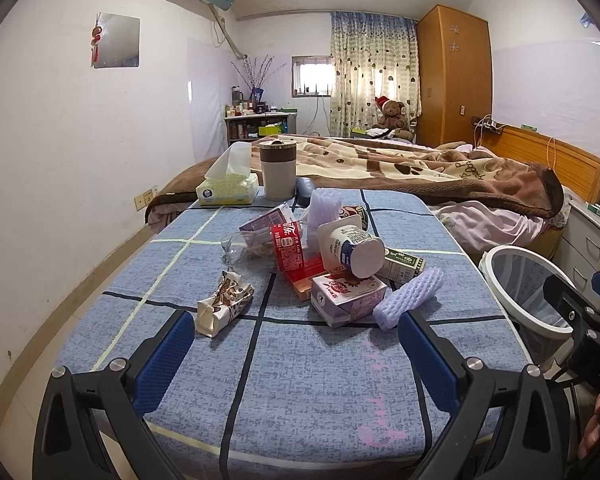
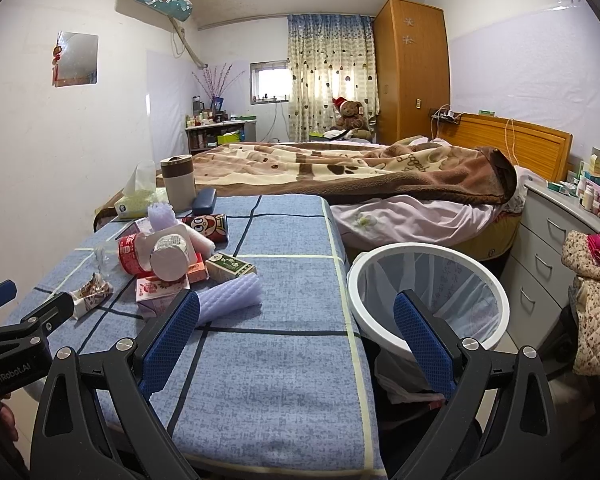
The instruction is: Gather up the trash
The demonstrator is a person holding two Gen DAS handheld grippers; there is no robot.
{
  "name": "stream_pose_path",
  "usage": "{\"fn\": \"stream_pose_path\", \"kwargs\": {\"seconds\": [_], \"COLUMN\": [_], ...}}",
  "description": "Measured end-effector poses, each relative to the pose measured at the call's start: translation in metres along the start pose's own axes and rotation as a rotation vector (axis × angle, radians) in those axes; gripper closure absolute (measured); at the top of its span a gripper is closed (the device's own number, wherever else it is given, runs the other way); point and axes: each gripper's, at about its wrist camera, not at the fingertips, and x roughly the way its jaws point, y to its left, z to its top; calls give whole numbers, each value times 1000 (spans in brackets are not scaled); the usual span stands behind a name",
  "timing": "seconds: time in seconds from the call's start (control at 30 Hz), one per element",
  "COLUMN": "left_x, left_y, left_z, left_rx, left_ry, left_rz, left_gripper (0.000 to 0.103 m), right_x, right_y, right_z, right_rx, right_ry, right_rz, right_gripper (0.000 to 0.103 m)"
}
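Observation:
A heap of trash lies mid-table on the blue checked cloth (image 1: 300,380): a white yogurt cup (image 1: 356,250) on its side, a red packet (image 1: 288,250), a pink-purple carton (image 1: 346,298), a purple foam sleeve (image 1: 410,296), a green carton (image 1: 402,266), a clear plastic bottle (image 1: 236,248) and a crumpled wrapper (image 1: 222,304). My left gripper (image 1: 296,348) hovers open near the table's front edge, short of the heap, nothing between its fingers. My right gripper (image 2: 296,336) is open too, over the table's right edge, with the foam sleeve (image 2: 228,296) just beyond its left finger. A white bin (image 2: 428,292) with a clear liner stands right of the table.
At the table's far end stand a tissue box (image 1: 228,190), a beige-and-brown lidded container (image 1: 278,170) and a dark case (image 1: 304,190). A bed with a brown blanket (image 1: 420,168) lies behind. Grey drawers (image 2: 556,240) and a pile of clothes (image 2: 596,300) sit to the right.

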Motion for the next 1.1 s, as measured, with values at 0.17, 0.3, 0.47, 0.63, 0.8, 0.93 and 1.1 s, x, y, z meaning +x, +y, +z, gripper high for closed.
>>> {"fn": "stream_pose_path", "kwargs": {"seconds": [0.17, 0.3, 0.47, 0.63, 0.8, 0.93, 1.1], "left_x": [0, 0, 0, -1, 1, 2, 10], "left_y": [0, 1, 3, 5, 5, 6, 10], "left_z": [0, 1, 2, 3, 4, 4, 2], "left_rx": [-2, -2, -6, -10, -12, -12, -16], "left_ry": [0, -1, 1, 2, 3, 7, 17], "left_rz": [1, 0, 3, 5, 6, 7, 4], "left_gripper": [0, 0, 0, 0, 0, 0, 0], "right_x": [0, -1, -2, -2, -1, -1, 4], "right_y": [0, 0, 0, 1, 0, 0, 1], "right_z": [0, 0, 1, 1, 2, 3, 3], "right_rx": [1, 1, 2, 1, 3, 1, 1], "right_ry": [0, -3, -5, -7, -4, -4, 7], "right_rz": [-1, -3, -2, -3, -7, -9, 20], "right_gripper": [3, 3, 3, 3, 3, 3, 3]}}
